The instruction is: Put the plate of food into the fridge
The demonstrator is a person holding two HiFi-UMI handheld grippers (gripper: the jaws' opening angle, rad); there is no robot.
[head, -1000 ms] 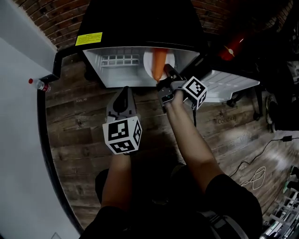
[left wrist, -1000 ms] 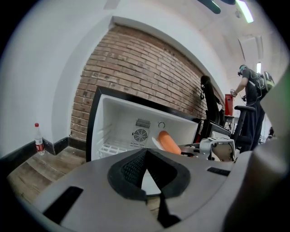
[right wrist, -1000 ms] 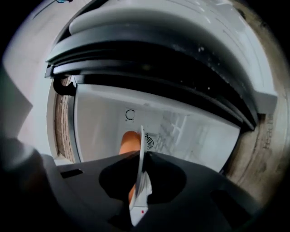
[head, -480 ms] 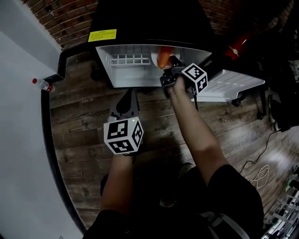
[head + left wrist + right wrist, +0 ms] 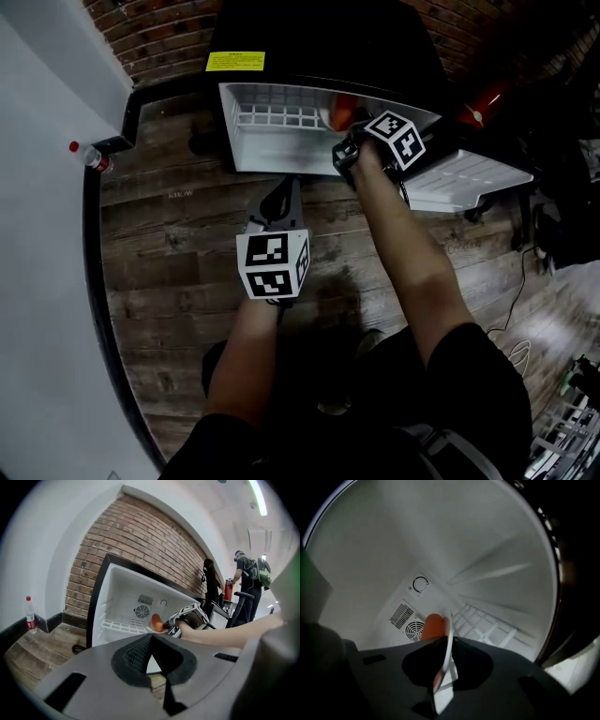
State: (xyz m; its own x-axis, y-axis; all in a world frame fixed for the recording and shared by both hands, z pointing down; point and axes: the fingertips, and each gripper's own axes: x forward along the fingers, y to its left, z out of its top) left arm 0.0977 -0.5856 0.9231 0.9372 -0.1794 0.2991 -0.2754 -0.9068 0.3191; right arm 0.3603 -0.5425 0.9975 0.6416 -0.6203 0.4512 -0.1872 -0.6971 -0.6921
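Since a second ago the right gripper (image 5: 443, 672), pinched narrow on the plate (image 5: 449, 639) rim, has pushed deeper into the fridge (image 5: 281, 141), so the plate's basically inside; left gripper (image 5: 157, 677) hangs closed, empty.

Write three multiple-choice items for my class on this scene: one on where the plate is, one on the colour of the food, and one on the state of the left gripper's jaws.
1. Where is the plate?
A) on a countertop
B) inside the open fridge
C) on a chair

2. What colour is the food on it?
A) green
B) orange
C) blue

3. How do the jaws of the left gripper stand?
A) together, with nothing in them
B) closed on the plate
C) wide apart round a cup

Key:
1 B: the right gripper holds the plate in front of the fridge's white back wall.
2 B: orange shows beside the plate's rim.
3 A: the jaws meet with nothing between them.
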